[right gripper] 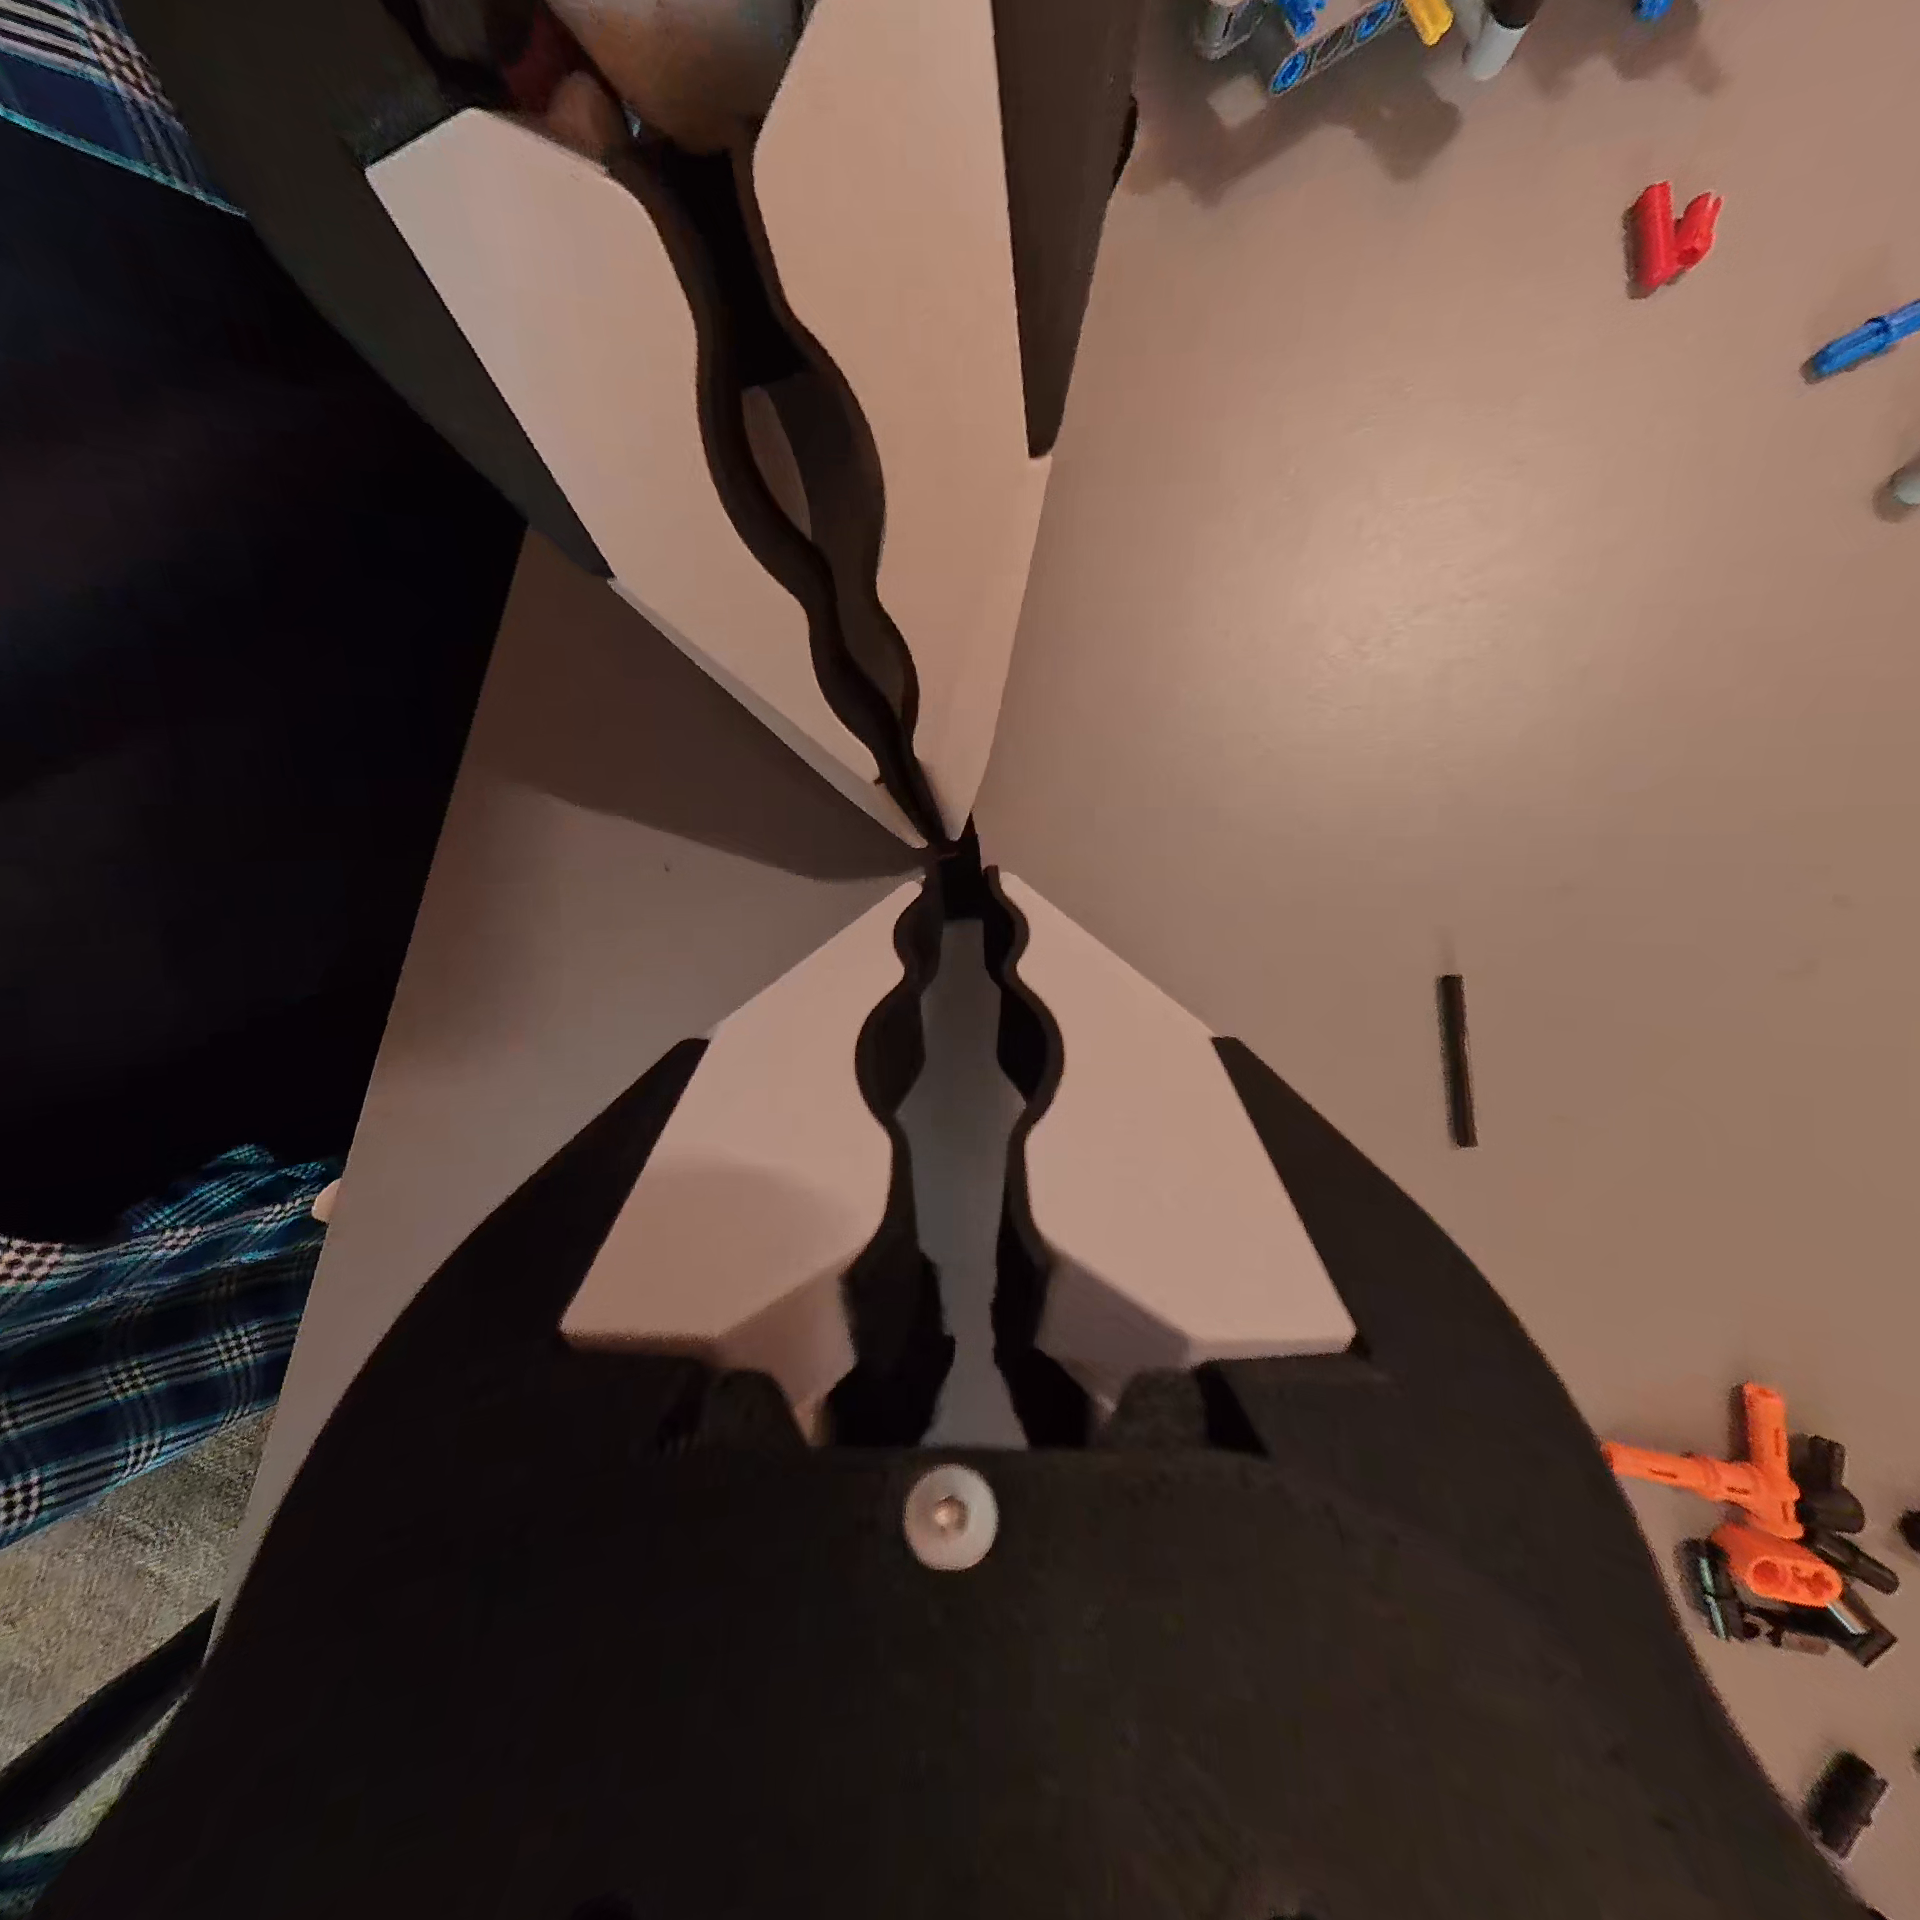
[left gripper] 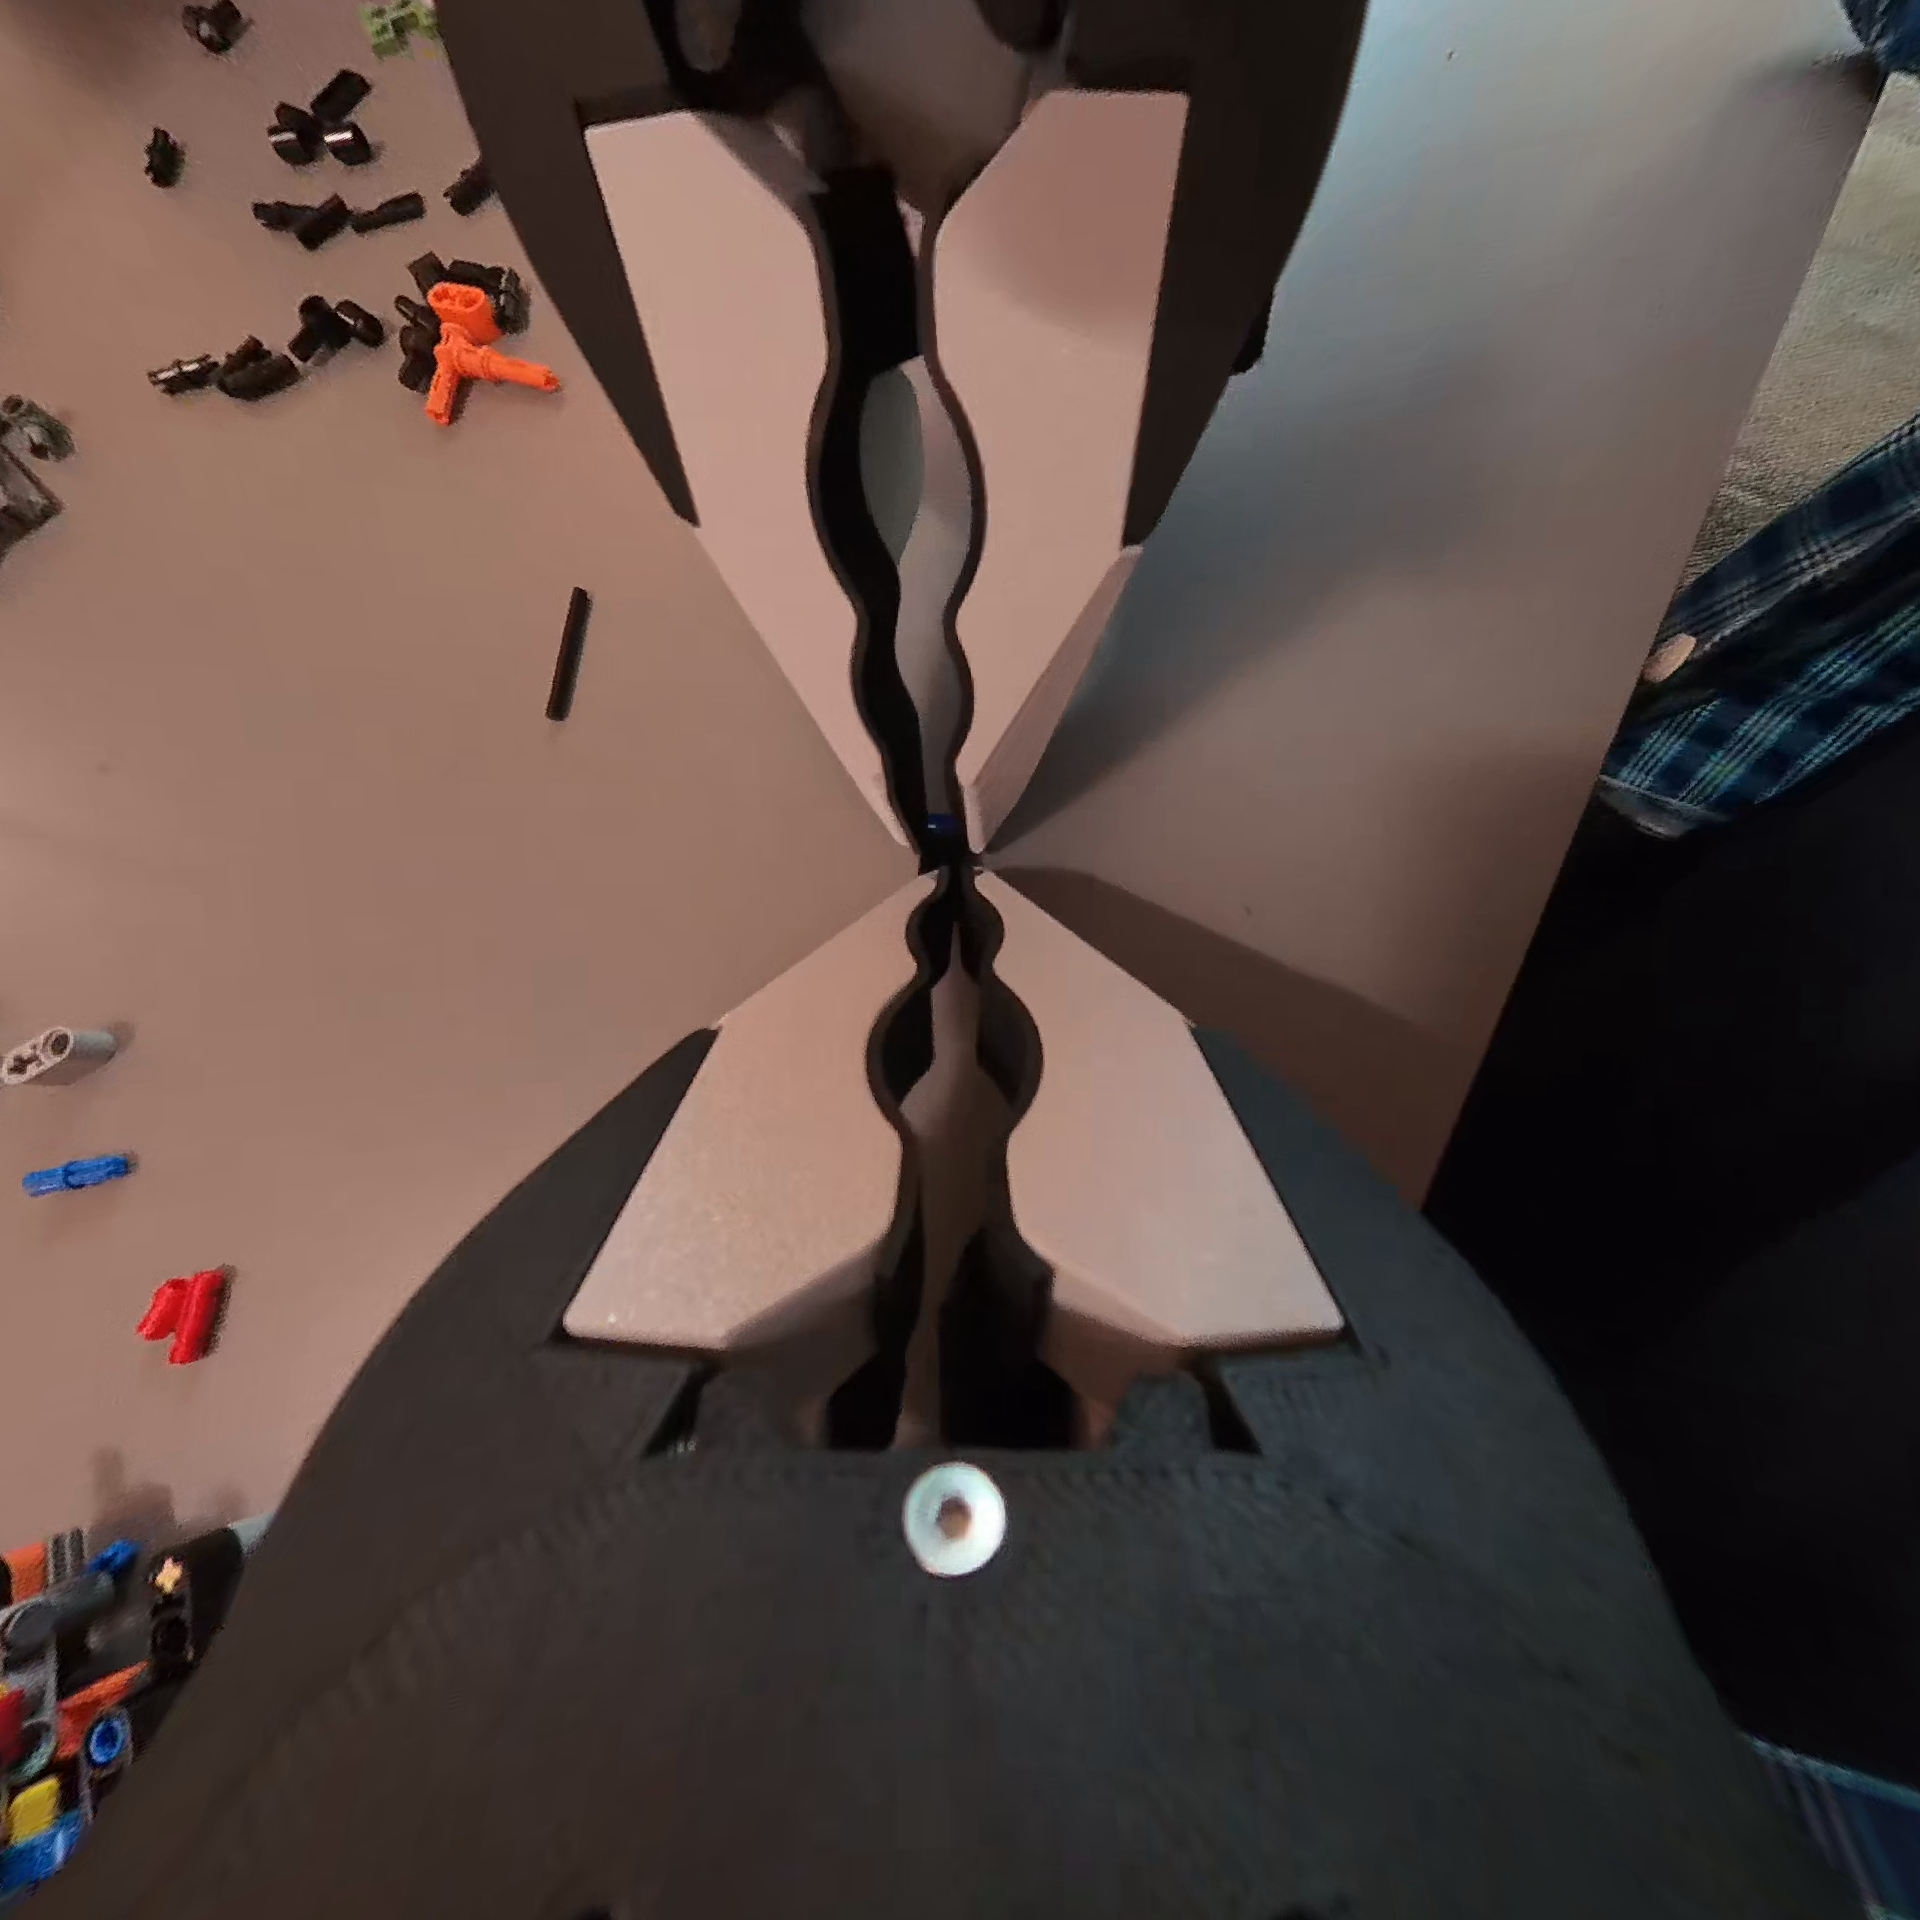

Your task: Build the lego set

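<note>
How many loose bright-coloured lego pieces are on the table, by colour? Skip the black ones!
Orange plastic lego pieces: 2
Red plastic lego piece: 1
Blue plastic lego pin: 1
Total: 4, leaving out the part-built model at the edge.

**Non-task items in view**

Smooth beige matte tabletop [left gripper: 312, 831] [right gripper: 1351, 675]: spans both views, straight edge beside dark floor area. Blue-and-white plaid fabric sleeve [left gripper: 1808, 644] [right gripper: 135, 1320]: beyond table edge. Grey textured carpet [left gripper: 1829, 312] [right gripper: 94, 1600]: past the table, next to the plaid fabric.
</note>
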Motion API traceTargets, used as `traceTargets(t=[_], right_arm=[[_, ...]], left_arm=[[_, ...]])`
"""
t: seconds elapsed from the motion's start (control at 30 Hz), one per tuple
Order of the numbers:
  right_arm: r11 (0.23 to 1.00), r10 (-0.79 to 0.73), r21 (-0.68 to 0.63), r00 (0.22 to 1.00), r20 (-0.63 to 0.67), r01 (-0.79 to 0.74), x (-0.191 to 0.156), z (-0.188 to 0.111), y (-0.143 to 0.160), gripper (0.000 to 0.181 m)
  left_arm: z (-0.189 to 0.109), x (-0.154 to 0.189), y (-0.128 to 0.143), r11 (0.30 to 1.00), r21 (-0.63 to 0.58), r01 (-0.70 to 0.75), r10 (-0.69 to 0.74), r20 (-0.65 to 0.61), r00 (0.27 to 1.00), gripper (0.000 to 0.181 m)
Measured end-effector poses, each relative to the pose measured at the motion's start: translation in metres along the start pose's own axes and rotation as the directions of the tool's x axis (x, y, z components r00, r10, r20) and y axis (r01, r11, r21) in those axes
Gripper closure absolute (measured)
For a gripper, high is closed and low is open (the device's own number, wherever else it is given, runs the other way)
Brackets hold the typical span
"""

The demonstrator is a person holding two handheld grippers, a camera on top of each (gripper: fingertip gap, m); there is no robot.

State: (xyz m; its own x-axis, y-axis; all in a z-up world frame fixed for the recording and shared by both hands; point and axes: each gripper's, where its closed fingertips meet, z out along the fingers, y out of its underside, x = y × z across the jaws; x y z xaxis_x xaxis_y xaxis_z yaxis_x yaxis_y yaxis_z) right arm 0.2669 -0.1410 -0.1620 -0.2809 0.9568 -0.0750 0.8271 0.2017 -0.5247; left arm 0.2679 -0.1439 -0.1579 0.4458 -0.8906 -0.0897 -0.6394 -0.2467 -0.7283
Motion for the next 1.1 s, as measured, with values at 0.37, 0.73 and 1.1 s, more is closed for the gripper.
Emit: traceTargets(t=[0.37,0.73,1.1], right_arm=[[0.995,-0.065,-0.069,0.996,0.054,0.069,-0.0005,0.0008,0.0008,0.176],[0.999,-0.033,-0.018,0.997,0.068,0.034,-0.0011,0.0008,-0.0002,0.176],[0.998,-0.039,0.053,0.998,0.055,0.036,-0.0029,0.0003,0.0002,0.176]], left_arm=[[0.0001,0.0,0.0008,0.995,-0.007,0.1,-0.1,-0.106,0.989,0.181],[-0.0037,0.001,0.0084,0.993,-0.025,0.116,-0.117,-0.033,0.993,0.156],[0.0016,0.0009,0.0049,0.995,-0.037,0.091,-0.093,-0.053,0.994,0.173]])
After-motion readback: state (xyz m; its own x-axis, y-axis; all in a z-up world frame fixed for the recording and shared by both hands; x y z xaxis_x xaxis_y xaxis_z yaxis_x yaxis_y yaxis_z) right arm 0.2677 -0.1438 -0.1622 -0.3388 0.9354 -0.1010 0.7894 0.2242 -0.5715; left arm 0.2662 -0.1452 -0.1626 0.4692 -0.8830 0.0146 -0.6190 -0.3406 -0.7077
